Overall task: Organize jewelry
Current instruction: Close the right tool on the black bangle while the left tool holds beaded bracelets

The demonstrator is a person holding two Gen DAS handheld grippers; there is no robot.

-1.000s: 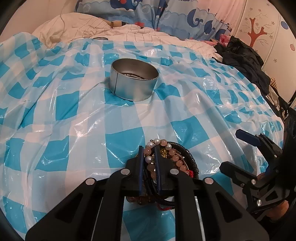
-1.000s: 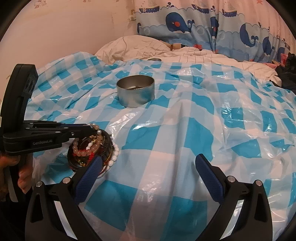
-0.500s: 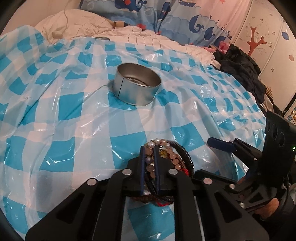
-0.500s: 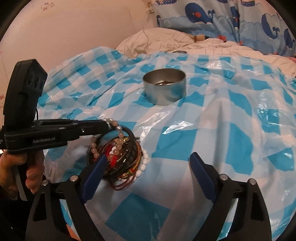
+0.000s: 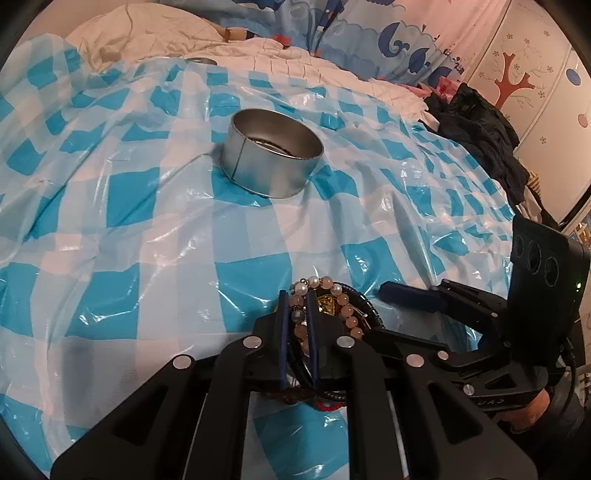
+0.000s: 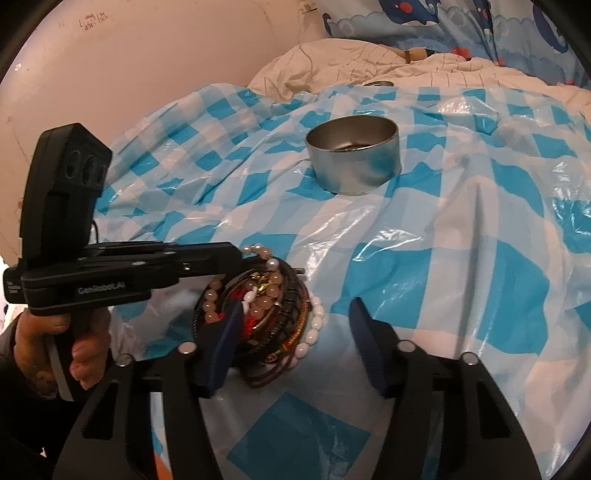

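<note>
So the right gripper (image 6: 295,339) has swung in toward the pile and its jaws have just been closing, from wide open a second ago down to about halfway, with the white-bead side of the bracelet bundle (image 6: 258,310) now sitting between them. One blue pad looks to be already against the middle of the pile, the other is well off the beads, so I wouldn't call that a grip yet. The left gripper (image 5: 297,325) is clamped nearly shut on a strand of pinkish beads at the far edge of the same bundle and has barely moved, basically pinning it in place. My guess is the right one is about to pull a bracelet or two free while the left anchors the rest, then carry them to the metal tin (image 5: 273,155), which sits well beyond the pile and seems to have something dark in the bottom already. The surface is a blue-and-white checked plastic sheet (image 5: 147,236), shiny and wrinkly, spread over a bed, so it's soft and probably slides around. Behind it is a white quilt (image 5: 295,62), whale-print fabric (image 6: 443,26), and dark clothes (image 5: 480,125) heaped by a wall with tree stickers.
</note>
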